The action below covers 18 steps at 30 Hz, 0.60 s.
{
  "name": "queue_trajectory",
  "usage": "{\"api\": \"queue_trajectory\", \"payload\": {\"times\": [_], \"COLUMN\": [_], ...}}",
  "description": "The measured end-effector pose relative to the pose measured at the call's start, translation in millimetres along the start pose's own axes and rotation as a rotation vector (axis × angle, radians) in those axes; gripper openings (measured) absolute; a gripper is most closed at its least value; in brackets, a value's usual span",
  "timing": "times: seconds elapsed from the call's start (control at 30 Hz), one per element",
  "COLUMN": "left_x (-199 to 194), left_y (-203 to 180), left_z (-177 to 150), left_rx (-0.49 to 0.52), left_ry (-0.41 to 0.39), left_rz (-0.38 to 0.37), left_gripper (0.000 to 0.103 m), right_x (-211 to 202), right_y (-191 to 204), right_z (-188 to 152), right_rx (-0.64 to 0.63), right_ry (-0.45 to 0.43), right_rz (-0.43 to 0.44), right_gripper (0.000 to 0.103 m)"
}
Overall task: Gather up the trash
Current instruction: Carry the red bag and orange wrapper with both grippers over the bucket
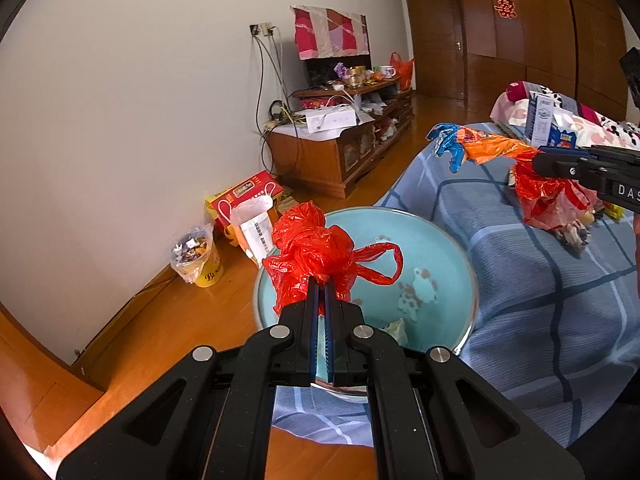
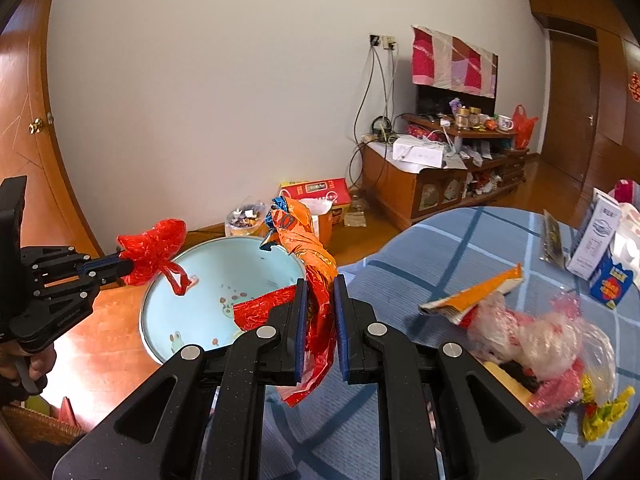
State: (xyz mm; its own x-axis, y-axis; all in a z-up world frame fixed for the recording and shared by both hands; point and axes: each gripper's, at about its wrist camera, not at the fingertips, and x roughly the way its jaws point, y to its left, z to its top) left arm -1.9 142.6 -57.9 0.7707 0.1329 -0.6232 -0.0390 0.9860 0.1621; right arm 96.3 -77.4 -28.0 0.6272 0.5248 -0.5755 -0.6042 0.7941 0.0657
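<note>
Bedroom w/ white wall, wood floor (image 1: 168, 320) and a bed under a blue plaid blanket (image 1: 540, 300). Low wood cabinet (image 1: 328, 160) stands against the wall, cluttered w/ boxes, jars and cables; a red box (image 1: 244, 196) and a yellow cup (image 1: 200, 258) full of wrappers sit on the floor by the wall. Light-blue basin (image 1: 432, 248) rests on the floor, touching the bed's edge, w/ a scrap of trash at its bottom. On the blanket, right side: pile of plastic wrap and wrappers (image 2: 536, 340), an orange packet (image 2: 476, 290) on top of it, a milk carton (image 2: 596, 236) further back. Left tool (image 1: 321, 280) is pressed together, pinching a crumpled red bag (image 1: 316, 248) held in the air over the basin's near-left rim; one bag handle hangs loose toward the basin's middle. Right tool (image 2: 320, 280) points level toward the basin from over the bed, fingers (image 2: 301, 300) narrowly spread but nipping a twisted orange wrapper (image 2: 308, 240) that sticks up above the basin's bed-side rim, w/ red foil (image 2: 260, 308) trailing out beside the left finger. Both tools are well apart, one each side of the basin.
</note>
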Motion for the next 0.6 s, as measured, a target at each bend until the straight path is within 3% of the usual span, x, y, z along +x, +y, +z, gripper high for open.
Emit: {"api": "queue_trajectory", "payload": {"times": [0.6], "left_x": [6.2], "left_y": [9.8], "left_z": [-0.6], "left_rx": [-0.024], "left_ry": [0.013], "left_rz": [0.013], "left_gripper": [0.002], "right_x": [33.6], "right_y": [16.9], "right_z": [5.1], "right_rx": [-0.046], "right_ry": [0.044], "right_rz": [0.027], "right_gripper": [0.014]}}
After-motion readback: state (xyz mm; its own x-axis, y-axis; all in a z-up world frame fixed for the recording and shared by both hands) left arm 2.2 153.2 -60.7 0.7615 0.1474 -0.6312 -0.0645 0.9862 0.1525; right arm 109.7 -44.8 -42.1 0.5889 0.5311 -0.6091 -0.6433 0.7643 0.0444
